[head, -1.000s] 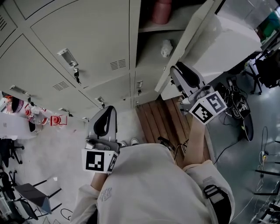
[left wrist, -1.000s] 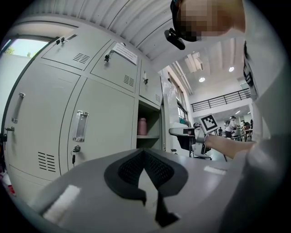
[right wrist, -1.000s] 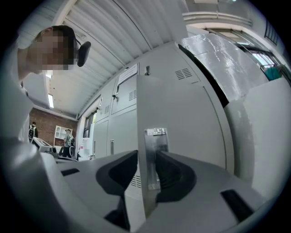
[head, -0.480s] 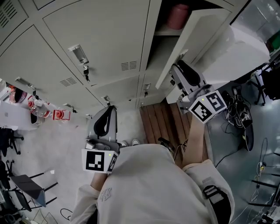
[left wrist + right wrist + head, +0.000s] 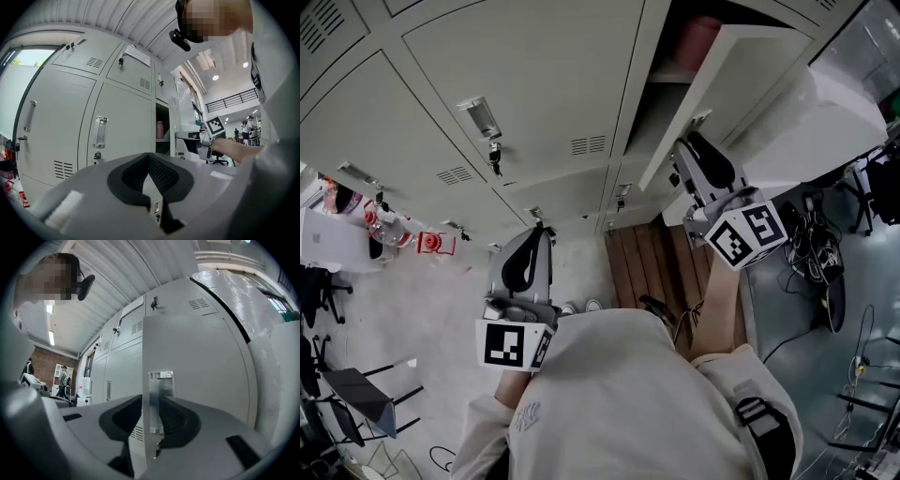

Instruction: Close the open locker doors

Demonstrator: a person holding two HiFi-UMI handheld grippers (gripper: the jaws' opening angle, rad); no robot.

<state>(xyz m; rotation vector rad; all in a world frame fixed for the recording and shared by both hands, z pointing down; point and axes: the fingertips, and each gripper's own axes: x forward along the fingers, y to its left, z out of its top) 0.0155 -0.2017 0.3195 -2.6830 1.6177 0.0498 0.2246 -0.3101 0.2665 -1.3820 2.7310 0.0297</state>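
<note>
The grey locker bank fills the wall ahead. One door at upper right stands open, showing a pink container on a shelf. My right gripper is shut on that door's free edge. In the right gripper view the door's edge and its metal latch plate sit pinched between the jaws of the right gripper. My left gripper hangs lower at the left, shut and empty, short of the closed doors. In the left gripper view the left gripper faces the open compartment.
Wooden boards lie on the floor below the open locker. Cables and chair bases crowd the right, beside a plastic-wrapped white block. Red items sit at the lockers' foot on the left. Keys hang from a closed door.
The lockers have slid down and closer in the head view as the person and both grippers edge towards them. The right gripper stays on the door's edge.
</note>
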